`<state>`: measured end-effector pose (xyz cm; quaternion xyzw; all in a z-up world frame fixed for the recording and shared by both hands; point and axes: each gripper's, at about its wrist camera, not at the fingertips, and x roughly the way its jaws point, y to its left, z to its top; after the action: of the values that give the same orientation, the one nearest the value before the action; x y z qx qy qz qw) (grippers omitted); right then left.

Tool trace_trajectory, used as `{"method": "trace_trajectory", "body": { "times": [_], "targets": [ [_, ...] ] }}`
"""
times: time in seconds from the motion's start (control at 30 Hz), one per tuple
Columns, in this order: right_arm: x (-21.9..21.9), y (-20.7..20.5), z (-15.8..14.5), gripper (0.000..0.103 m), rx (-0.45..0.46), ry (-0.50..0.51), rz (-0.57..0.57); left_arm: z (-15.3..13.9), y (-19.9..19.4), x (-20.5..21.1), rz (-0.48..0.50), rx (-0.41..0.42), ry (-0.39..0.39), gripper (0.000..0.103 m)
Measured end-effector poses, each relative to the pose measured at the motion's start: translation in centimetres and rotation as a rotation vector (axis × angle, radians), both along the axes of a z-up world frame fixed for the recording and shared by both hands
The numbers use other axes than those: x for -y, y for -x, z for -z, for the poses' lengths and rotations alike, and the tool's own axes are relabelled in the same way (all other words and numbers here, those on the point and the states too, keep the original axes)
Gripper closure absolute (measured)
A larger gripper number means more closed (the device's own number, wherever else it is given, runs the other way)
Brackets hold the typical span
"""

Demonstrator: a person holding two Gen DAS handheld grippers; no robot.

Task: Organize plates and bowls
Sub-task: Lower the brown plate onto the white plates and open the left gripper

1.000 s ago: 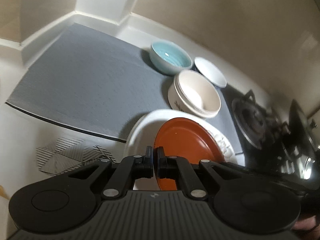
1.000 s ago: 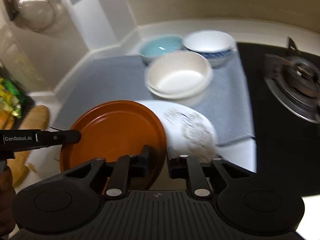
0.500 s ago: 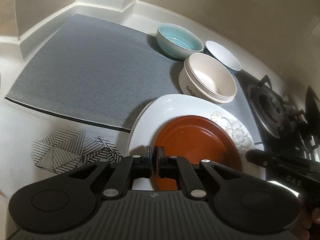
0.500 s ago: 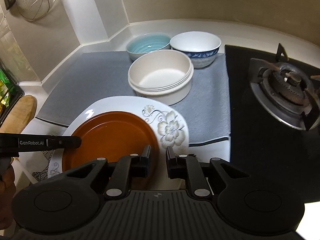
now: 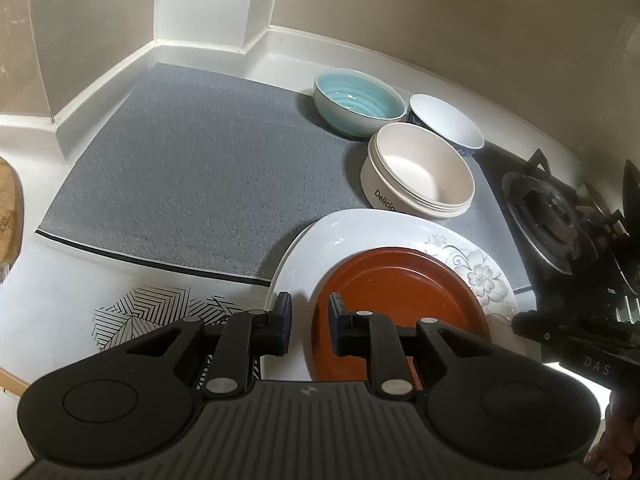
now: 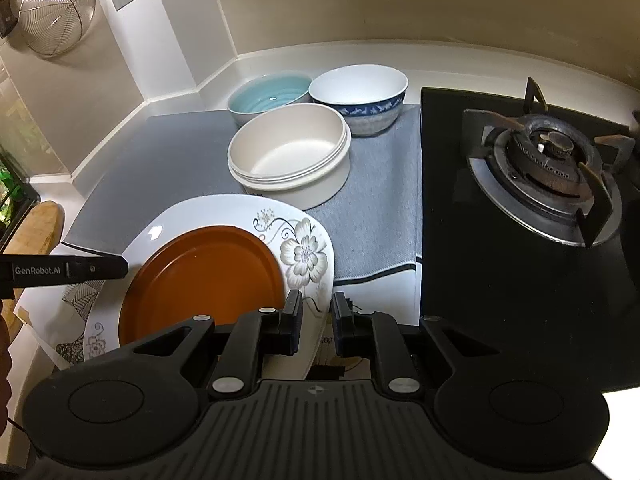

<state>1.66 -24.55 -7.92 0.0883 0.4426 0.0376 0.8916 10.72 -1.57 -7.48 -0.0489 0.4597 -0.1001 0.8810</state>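
Observation:
A brown plate (image 5: 400, 304) (image 6: 200, 276) lies on a large white floral plate (image 5: 352, 236) (image 6: 224, 212) at the counter's front edge. My left gripper (image 5: 308, 320) is open over the brown plate's left rim and holds nothing. My right gripper (image 6: 316, 320) is open over the white plate's right rim, empty. Behind stand a cream bowl (image 5: 420, 176) (image 6: 292, 156), a light blue bowl (image 5: 356, 100) (image 6: 268, 94) and a white bowl with a blue band (image 5: 448, 124) (image 6: 360, 92).
A grey mat (image 5: 200, 176) (image 6: 160, 168) covers the counter behind the plates. A black gas hob (image 6: 540, 152) (image 5: 560, 208) lies to the right. A patterned coaster (image 5: 136, 312) sits at front left. A wooden board (image 6: 36, 228) and a hanging strainer (image 6: 56, 12) are at left.
The brown plate came down from a tilt to lie flat on the white plate. My left gripper let go of it and opened. My right gripper opened wider.

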Motion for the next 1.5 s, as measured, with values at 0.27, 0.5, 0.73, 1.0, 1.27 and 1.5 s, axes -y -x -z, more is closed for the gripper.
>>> {"method": "trace_trajectory", "body": {
  "times": [0.27, 0.5, 0.73, 1.0, 1.27, 1.5],
  "targets": [
    [-0.3, -0.3, 0.3, 0.086, 0.006, 0.011, -0.006, -0.1, 0.4, 0.3, 0.004, 0.002, -0.004, 0.082],
    [-0.2, -0.7, 0.6, 0.086, -0.003, 0.004, -0.001, -0.4, 0.5, -0.7, -0.033, 0.014, -0.002, 0.082],
    [0.5, -0.4, 1.0, 0.086, -0.05, -0.03, 0.034, 0.1, 0.3, -2.9, -0.089, -0.01, 0.038, 0.078],
    [-0.2, -0.3, 1.9, 0.083, -0.102, -0.065, 0.039, 1.8, -0.3, -3.3, -0.054, -0.078, 0.092, 0.077],
    [-0.5, -0.6, 2.3, 0.08, -0.115, -0.08, 0.077, 3.3, -0.6, -4.2, -0.002, -0.116, 0.172, 0.083],
    [-1.9, -0.2, 2.3, 0.081, -0.08, -0.042, 0.091, 2.9, -0.9, -5.9, 0.038, -0.077, 0.158, 0.089]
  ]
}}
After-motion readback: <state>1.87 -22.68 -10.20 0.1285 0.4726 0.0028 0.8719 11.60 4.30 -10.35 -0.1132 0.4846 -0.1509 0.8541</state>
